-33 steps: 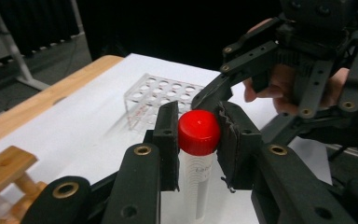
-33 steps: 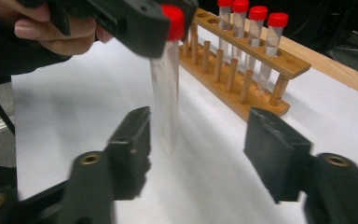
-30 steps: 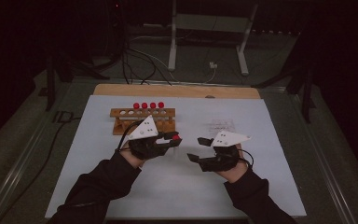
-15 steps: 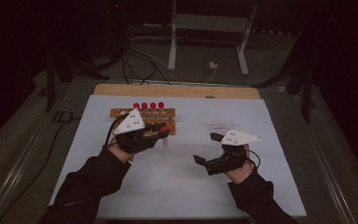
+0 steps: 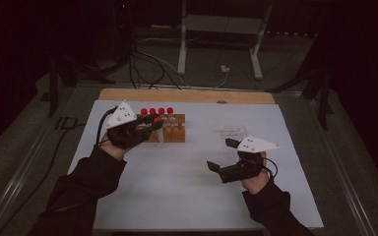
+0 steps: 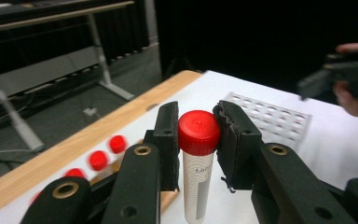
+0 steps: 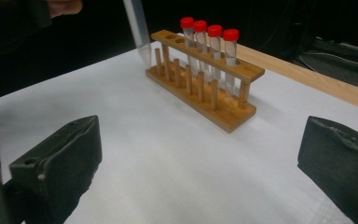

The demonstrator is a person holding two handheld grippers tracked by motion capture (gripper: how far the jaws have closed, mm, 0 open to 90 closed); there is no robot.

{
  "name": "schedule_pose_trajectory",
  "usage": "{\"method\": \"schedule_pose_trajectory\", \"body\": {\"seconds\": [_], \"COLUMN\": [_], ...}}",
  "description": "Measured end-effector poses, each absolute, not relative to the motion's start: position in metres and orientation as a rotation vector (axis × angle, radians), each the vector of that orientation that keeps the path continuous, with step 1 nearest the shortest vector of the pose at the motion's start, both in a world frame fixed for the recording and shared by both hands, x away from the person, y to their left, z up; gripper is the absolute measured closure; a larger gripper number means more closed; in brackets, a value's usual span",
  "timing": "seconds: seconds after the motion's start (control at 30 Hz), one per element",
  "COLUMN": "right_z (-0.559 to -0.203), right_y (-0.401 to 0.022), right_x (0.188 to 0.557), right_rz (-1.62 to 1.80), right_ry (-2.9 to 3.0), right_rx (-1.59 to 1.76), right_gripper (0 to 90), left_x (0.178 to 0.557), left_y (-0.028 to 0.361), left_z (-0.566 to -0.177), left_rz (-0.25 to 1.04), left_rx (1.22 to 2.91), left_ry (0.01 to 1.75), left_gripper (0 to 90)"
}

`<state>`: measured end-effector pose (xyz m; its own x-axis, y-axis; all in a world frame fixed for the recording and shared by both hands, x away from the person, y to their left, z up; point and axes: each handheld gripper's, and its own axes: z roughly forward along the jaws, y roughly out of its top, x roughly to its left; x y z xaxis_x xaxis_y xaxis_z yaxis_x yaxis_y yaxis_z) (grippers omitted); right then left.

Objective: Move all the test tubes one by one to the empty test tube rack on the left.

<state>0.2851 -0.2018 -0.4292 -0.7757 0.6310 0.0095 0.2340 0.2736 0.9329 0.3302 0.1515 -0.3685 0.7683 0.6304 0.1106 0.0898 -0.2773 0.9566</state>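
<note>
White surface (image 5: 177, 182) on wooden board, person's forearms in from bottom. Wooden rack (image 5: 170, 129) sits far left of centre, four red-capped tubes (image 7: 207, 39) in its back holes, the other holes free; a clear perforated tray (image 6: 268, 119) lies flat to its right.

Left hand-held gripper (image 5: 153, 124) clamps a red-capped tube (image 6: 198, 163) just below the cap, tube hanging roughly upright in the air at the rack's left end, tip above the surface, not yet in a hole. Right hand-held gripper (image 5: 222, 157) rests low near the right, jaws wide, nothing between them.

Risks, my read: tip could catch the rack's top bar if lowered off-centre, tipping the rack or knocking a neighbour tube; grip is high on the cap end, so the tube may swing or slip.

Versus earlier frames: left hand has carried the tube from mid-surface back and left to the rack and up a bit. Right jaws have just been opening, empty, hand barely shifted. Rack, four tubes unchanged.
</note>
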Motion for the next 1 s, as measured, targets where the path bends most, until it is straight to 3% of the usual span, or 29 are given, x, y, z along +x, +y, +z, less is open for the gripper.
{"method": "schedule_pose_trajectory", "body": {"seconds": [0.47, 1.0], "right_z": [-0.429, -0.428], "right_y": [-0.201, -0.203], "right_x": [0.285, 0.285], "right_rz": [1.500, 1.508], "right_ry": [2.189, 2.185], "right_rx": [0.773, 0.767], "right_gripper": [0.0, 0.0], "left_x": [0.357, 0.389], "left_y": [0.176, 0.195], "left_z": [-0.359, -0.375], "left_rz": [0.708, 0.827], "left_rx": [1.746, 1.712], "left_ry": [0.688, 0.801], "left_gripper": [71.7, 71.7]}}
